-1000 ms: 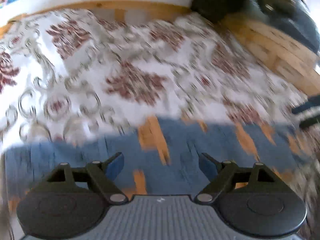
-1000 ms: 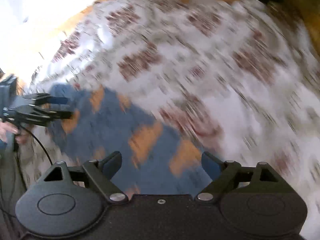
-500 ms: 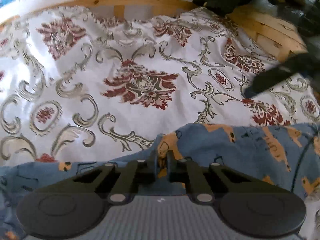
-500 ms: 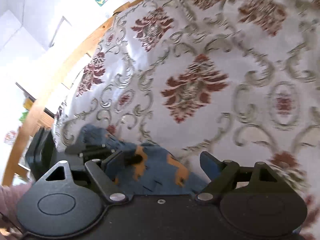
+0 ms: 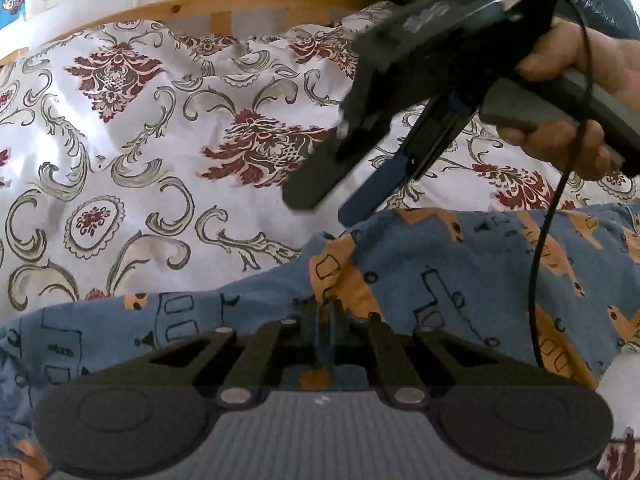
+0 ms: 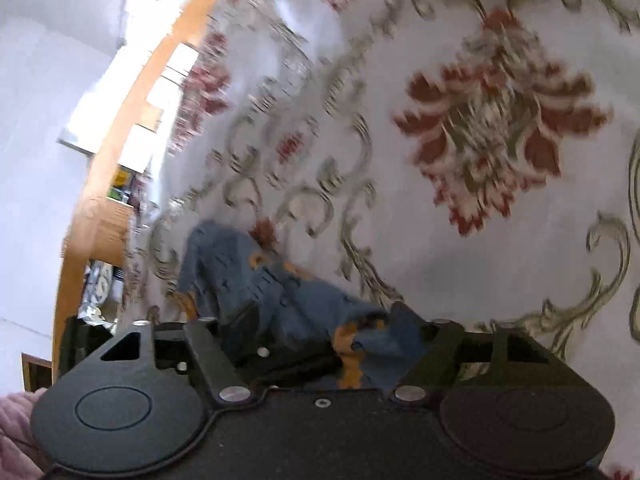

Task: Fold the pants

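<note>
Blue pyjama pants [image 5: 460, 276] printed with orange animals lie across the near edge of a bed covered by a white floral bedspread [image 5: 132, 152]. On the left, the left hand-held gripper [image 5: 325, 320] is clenched on a raised fold of the pants. To the right, the right hand-held gripper [image 5: 348, 196], held by a hand [image 5: 568, 92], hangs released just above the pants' far edge, fabric bunched between its spread fingers.

Bedspread [image 6: 500, 128] smeared by motion blur, pants [image 5: 460, 280] cut off at right edge
</note>
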A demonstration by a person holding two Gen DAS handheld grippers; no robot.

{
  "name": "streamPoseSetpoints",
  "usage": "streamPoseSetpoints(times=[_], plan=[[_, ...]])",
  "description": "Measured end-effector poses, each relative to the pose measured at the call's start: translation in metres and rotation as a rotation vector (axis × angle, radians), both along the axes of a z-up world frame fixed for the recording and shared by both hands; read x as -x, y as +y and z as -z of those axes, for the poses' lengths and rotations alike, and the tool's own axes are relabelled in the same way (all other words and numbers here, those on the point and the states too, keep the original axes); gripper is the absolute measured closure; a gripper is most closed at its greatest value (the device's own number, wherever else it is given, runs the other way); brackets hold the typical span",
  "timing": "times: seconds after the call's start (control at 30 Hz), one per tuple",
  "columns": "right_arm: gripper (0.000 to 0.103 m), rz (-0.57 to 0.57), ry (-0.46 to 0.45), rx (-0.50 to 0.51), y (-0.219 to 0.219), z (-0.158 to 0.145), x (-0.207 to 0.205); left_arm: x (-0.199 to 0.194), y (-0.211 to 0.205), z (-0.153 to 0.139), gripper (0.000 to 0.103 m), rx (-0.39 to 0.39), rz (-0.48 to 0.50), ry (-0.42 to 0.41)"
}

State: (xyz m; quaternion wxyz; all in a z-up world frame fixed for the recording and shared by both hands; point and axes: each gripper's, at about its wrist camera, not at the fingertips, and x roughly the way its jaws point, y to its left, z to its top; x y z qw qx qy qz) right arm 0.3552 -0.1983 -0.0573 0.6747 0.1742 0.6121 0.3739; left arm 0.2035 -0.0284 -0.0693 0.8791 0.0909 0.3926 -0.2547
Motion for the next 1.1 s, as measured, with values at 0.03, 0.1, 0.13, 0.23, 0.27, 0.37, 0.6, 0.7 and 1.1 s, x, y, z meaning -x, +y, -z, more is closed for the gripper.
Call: streamPoseSetpoints(times=[0.03, 0.1, 0.13, 0.23, 0.27, 0.37, 0.6, 0.7, 1.1], plan=[[0.036, -0.007, 0.010, 0.011, 0.001, 0.001, 0.000, 0.000, 0.001, 0.000, 0.098, 0.000, 0.002, 0.002], [0.036, -0.017, 0.014, 0.035, 0.004, 0.000, 0.002, -0.001, 0.003, -0.001, 0.098, 0.008, -0.001, 0.014], [0.036, -0.019, 0.016, 0.041, 0.008, 0.001, 0.002, -0.002, 0.005, -0.002, 0.098, 0.014, -0.006, 0.022], [0.055, -0.017, 0.020, 0.097, 0.021, 0.008, 0.002, -0.002, 0.016, -0.006, 0.097, 0.028, -0.039, 0.057], [0.068, -0.013, 0.003, 0.140, 0.026, 0.010, 0.003, -0.001, 0.021, -0.008, 0.097, 0.029, -0.058, 0.068], [0.092, 0.016, -0.052, 0.222, 0.031, 0.008, 0.008, 0.000, 0.041, -0.012, 0.095, 0.015, -0.139, 0.117], [0.097, 0.063, -0.192, 0.208, 0.030, -0.021, 0.017, 0.009, 0.085, -0.011, 0.095, 0.024, -0.301, 0.238], [0.088, 0.059, -0.192, 0.248, 0.032, -0.002, 0.010, 0.010, 0.097, -0.014, 0.095, 0.055, -0.328, 0.260], [0.041, 0.210, -0.067, 0.057, -0.030, -0.010, 0.064, -0.009, 0.162, -0.024, 0.089, 0.050, -0.546, 0.239]])
